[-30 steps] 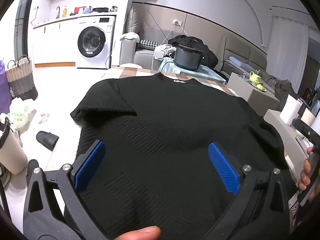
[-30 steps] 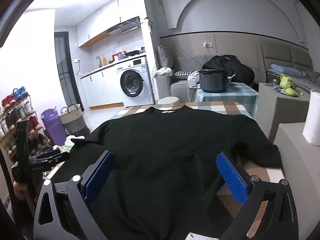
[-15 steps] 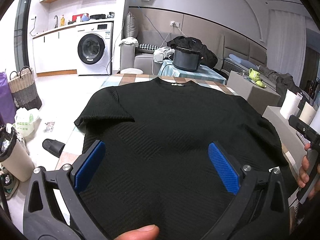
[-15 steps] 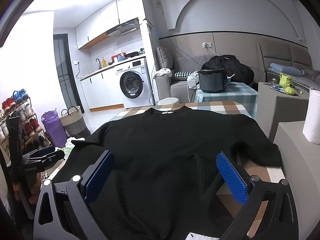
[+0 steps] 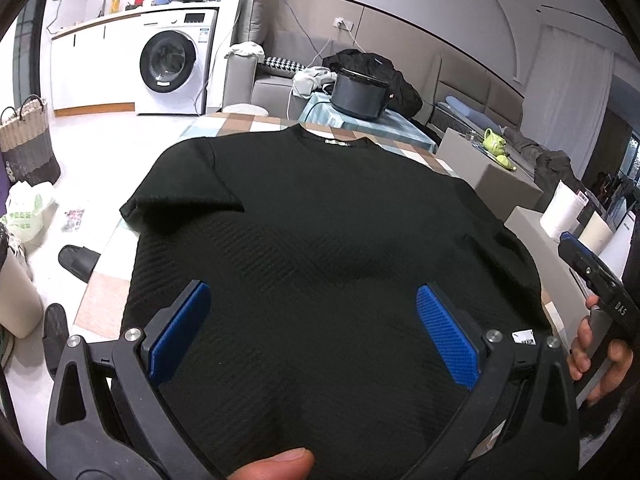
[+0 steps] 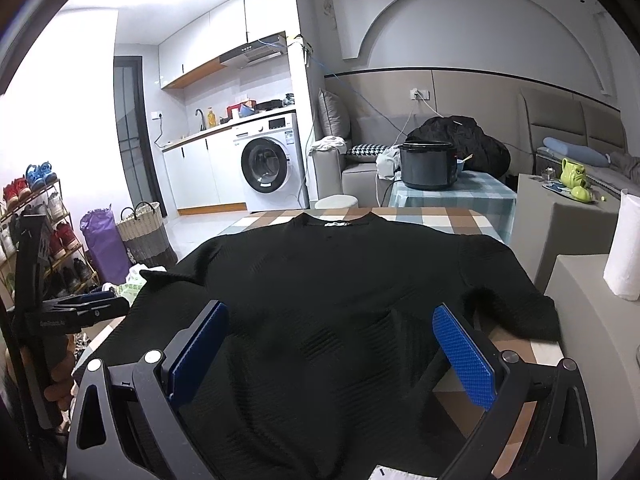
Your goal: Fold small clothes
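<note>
Left wrist view: the left gripper (image 5: 312,336) fills the bottom of the frame, its 2 blue-padded fingers (image 5: 180,336) spread wide apart with nothing between them. A thumb tip (image 5: 276,465) shows at the bottom edge. Beyond the fingers a black short-sleeved shirt (image 5: 320,232) lies spread flat across the centre of the frame on the bench (image 5: 100,300), which has a checked cover. The collar points to the upper middle, 1 sleeve reaches left of centre, and the other runs toward the right edge. A small white tag (image 5: 525,337) sits at the hem, lower right. At the right edge the right gripper (image 5: 592,268) shows, held in a hand (image 5: 596,360); from here I cannot tell how its fingers stand. A washing machine (image 5: 172,68) stands in the upper left, and a dark cooker pot (image 5: 360,94) stands above the collar.

Right wrist view: the right gripper (image 6: 332,356) occupies the bottom, its 2 blue fingers (image 6: 464,360) also wide apart and empty, poised over the lower part of the shirt (image 6: 340,300). The shirt covers the middle of the frame, collar toward the top, with its right sleeve folded a little at the right. The left gripper (image 6: 86,308) shows at the left edge. A paper roll (image 6: 626,248) stands at the right edge.
</note>
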A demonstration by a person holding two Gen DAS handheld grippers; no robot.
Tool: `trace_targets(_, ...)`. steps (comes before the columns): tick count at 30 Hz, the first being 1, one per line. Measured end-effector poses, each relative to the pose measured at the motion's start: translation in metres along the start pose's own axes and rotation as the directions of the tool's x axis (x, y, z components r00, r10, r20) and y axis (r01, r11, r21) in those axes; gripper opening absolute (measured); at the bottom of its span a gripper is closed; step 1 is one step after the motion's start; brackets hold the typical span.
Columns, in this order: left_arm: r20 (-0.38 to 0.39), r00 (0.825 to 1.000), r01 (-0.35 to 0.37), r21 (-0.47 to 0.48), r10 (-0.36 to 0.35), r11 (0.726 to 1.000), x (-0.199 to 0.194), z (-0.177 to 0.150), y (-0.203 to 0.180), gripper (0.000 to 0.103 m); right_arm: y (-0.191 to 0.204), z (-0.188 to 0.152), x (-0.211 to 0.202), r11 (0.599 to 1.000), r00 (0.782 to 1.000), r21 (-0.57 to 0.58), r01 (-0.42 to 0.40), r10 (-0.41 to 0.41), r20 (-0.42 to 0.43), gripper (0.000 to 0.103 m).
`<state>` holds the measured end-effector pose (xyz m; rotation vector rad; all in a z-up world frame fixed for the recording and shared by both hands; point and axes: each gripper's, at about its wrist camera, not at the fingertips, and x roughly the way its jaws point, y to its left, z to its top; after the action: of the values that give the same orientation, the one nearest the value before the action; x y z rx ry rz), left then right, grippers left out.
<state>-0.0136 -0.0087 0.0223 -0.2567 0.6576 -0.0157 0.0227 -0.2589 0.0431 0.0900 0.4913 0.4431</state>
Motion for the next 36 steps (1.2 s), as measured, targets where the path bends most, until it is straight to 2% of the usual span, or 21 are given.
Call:
trace_targets(10, -0.025, 0.999, 0.021, 0.011, -0.021, 1.0, 0.01, -0.002, -0.005, 0.102, -0.006, -0.004, 0.0, 1.0, 1.0, 0.013, 0.004, -0.004, -0.009, 0.103)
trace_targets(21, -0.001, 0.999, -0.032, 0.05, 0.032, 0.998, 0.012, -0.003, -0.008, 0.102, -0.008, -0.003, 0.0, 1.0, 1.0, 0.019, 0.009, -0.009, -0.013, 0.103)
trace_targets(36, 0.0, 0.999, -0.042, 0.046, 0.042, 0.998, 0.018, -0.001, 0.002, 0.102, -0.013, -0.003, 0.011, 0.998, 0.999, 0.05, 0.027, -0.025, -0.038, 0.103)
